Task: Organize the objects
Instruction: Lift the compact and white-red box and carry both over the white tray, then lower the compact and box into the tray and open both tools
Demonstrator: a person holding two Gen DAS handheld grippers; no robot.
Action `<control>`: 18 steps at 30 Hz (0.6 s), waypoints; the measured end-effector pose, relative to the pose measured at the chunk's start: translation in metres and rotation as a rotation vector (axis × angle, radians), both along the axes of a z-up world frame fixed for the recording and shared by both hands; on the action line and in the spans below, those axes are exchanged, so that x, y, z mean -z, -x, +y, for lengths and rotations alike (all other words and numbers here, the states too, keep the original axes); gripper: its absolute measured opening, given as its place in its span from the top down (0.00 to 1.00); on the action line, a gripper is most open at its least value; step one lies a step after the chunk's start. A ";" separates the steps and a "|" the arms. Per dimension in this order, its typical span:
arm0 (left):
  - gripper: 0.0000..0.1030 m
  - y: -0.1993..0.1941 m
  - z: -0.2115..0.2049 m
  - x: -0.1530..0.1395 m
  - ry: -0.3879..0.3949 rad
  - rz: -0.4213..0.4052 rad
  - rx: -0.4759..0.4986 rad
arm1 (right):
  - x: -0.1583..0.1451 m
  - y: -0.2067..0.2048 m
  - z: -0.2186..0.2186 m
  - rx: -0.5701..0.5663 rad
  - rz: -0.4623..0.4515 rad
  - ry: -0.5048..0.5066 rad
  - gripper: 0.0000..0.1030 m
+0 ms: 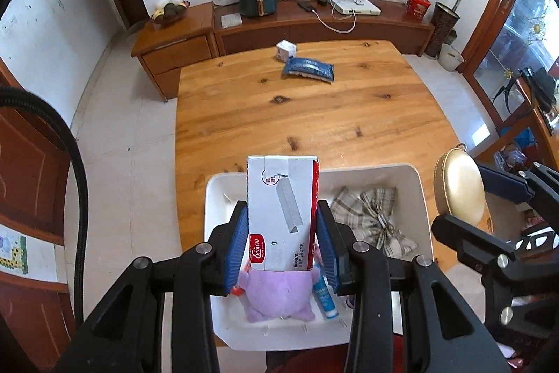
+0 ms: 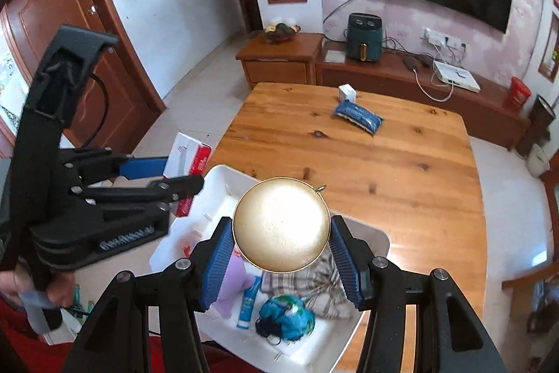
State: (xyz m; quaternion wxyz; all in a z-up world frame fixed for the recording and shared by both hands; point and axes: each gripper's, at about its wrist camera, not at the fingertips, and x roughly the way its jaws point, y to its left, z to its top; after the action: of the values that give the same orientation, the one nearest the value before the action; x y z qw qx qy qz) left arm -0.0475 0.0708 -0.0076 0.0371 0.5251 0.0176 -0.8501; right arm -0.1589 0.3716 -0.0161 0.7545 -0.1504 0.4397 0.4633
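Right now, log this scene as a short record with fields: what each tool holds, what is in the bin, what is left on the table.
left tool: shut on white and red staples box, above the bin
right tool: shut on round gold case, above the bin
white plastic bin: purple plush toy, plaid cloth, blue tube, blue-green ball
wooden table: blue packet, small white box, both at the far end
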 end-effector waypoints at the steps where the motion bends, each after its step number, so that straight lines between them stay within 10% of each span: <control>1: 0.60 -0.001 0.003 0.004 0.003 -0.012 0.004 | 0.002 0.002 -0.001 0.003 0.014 0.009 0.46; 18: 0.60 -0.016 0.019 0.041 -0.018 -0.072 -0.007 | 0.046 0.002 -0.028 0.153 0.128 0.105 0.46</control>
State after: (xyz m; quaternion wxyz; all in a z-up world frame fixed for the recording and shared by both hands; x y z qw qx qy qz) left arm -0.0315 0.0895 -0.0490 0.0360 0.5554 0.0260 -0.8304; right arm -0.1606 0.3438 -0.0618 0.7491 -0.1259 0.5209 0.3894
